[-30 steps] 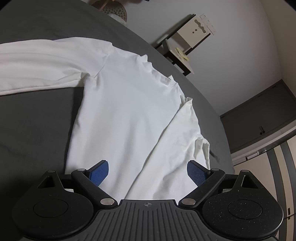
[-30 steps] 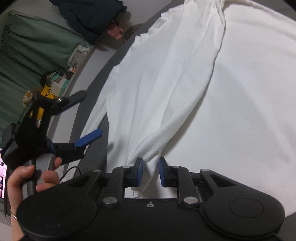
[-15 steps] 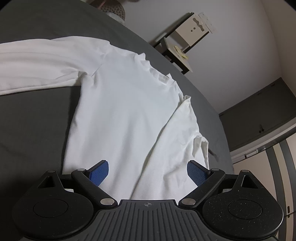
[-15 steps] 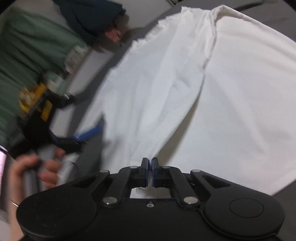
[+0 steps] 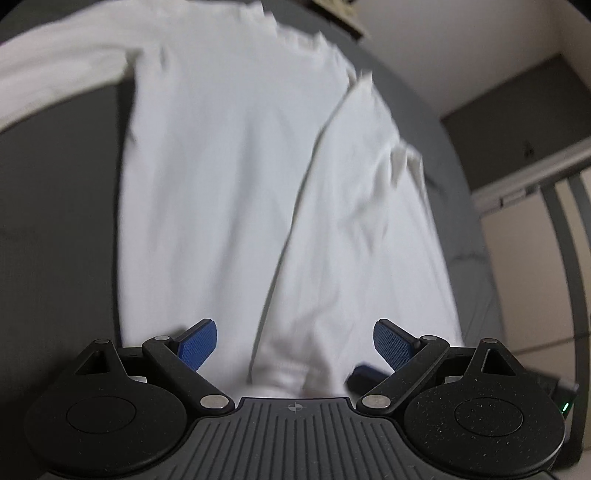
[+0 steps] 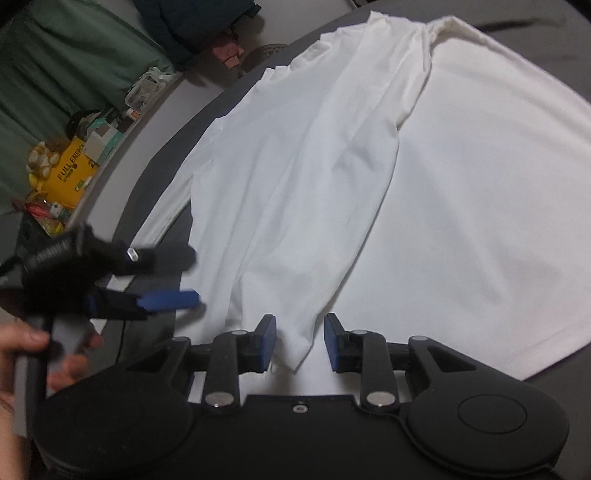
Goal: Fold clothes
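A white long-sleeve shirt lies flat on a dark grey bed. One sleeve is folded down along the body, and the other stretches off to the left. The left wrist view is blurred. My left gripper hangs open over the hem, with the cuff between its blue pads. In the right wrist view the shirt fills the frame, and the folded sleeve ends between the fingers of my right gripper, which is open and not gripping it. The left gripper sits at the left, held by a hand.
Beyond the bed's edge are a green curtain, a yellow box and small clutter on the floor. A dark garment lies at the top. A dark cabinet and a pale wall stand past the far side.
My right gripper was shut on the sleeve cuff half a second ago and is now open, with the sleeve lying on the shirt. My left gripper moved in closer over the hem.
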`<action>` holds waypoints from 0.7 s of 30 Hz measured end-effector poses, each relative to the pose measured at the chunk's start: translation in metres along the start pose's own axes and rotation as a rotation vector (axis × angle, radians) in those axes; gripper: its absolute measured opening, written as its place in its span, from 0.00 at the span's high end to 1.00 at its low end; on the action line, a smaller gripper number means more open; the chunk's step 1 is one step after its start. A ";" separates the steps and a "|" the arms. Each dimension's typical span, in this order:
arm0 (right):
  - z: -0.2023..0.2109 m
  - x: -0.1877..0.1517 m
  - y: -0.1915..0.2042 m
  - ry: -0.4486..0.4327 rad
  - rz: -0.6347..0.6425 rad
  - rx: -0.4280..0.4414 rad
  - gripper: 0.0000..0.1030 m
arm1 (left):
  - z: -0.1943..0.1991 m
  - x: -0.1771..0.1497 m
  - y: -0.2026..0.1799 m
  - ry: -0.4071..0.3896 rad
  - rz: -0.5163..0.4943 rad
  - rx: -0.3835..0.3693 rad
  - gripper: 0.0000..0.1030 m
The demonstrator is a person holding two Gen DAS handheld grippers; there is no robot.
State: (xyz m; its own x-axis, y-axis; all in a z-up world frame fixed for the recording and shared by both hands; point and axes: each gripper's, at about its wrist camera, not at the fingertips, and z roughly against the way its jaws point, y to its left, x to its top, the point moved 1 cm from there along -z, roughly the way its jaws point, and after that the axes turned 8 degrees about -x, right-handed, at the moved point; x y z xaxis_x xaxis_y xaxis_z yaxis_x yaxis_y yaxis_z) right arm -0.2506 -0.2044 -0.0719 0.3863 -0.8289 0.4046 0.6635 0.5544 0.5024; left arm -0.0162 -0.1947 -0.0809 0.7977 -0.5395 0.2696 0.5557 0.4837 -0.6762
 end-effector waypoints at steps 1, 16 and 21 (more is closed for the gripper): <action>-0.001 -0.001 -0.002 0.002 -0.008 0.008 0.72 | -0.004 -0.002 0.000 0.023 -0.001 0.010 0.10; -0.003 -0.001 -0.023 0.000 -0.094 0.068 0.72 | -0.002 -0.014 -0.006 0.071 -0.057 0.100 0.52; -0.002 -0.001 -0.024 -0.004 -0.099 0.081 0.72 | -0.007 -0.016 -0.008 0.073 -0.066 0.124 0.63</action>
State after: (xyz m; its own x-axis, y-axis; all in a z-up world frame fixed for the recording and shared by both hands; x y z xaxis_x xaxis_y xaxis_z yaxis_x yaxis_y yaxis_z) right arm -0.2655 -0.2169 -0.0859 0.3187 -0.8797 0.3530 0.6445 0.4742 0.5998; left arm -0.0350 -0.1952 -0.0845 0.7416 -0.6194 0.2576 0.6350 0.5243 -0.5674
